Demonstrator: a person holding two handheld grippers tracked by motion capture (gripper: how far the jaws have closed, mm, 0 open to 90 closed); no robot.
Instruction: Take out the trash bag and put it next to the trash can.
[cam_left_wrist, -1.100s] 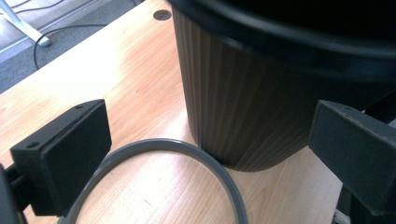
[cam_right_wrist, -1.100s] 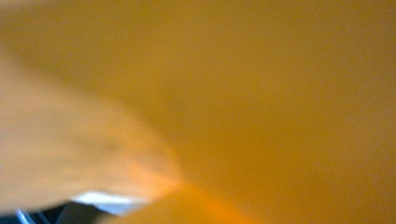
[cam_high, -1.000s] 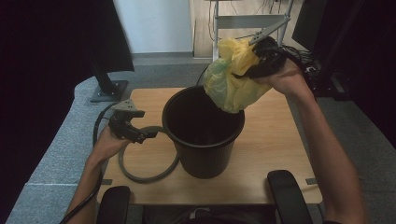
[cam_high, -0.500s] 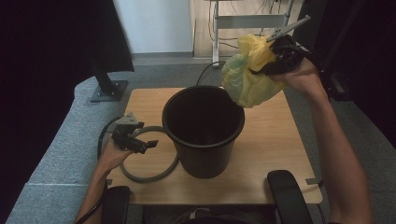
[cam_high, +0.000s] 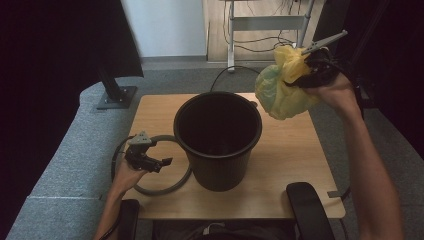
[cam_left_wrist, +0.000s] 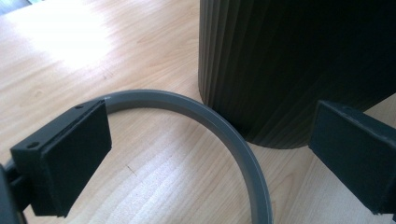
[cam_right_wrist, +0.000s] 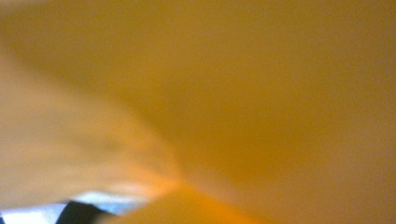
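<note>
The right gripper (cam_high: 309, 69) is clamped on the yellow bag (cam_high: 281, 90), held up right of the black bin (cam_high: 218, 140) — keep it clear of the rim. The left gripper (cam_high: 159, 163), jaws apart, should straddle the grey ring (cam_left_wrist: 233, 140) squarely.

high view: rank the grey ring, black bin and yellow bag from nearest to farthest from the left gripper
1. Grey ring: on the table, right beside the left gripper.
2. Black bin: mid-table, just past the ring.
3. Yellow bag: held up at far right, beyond the bin.
</note>
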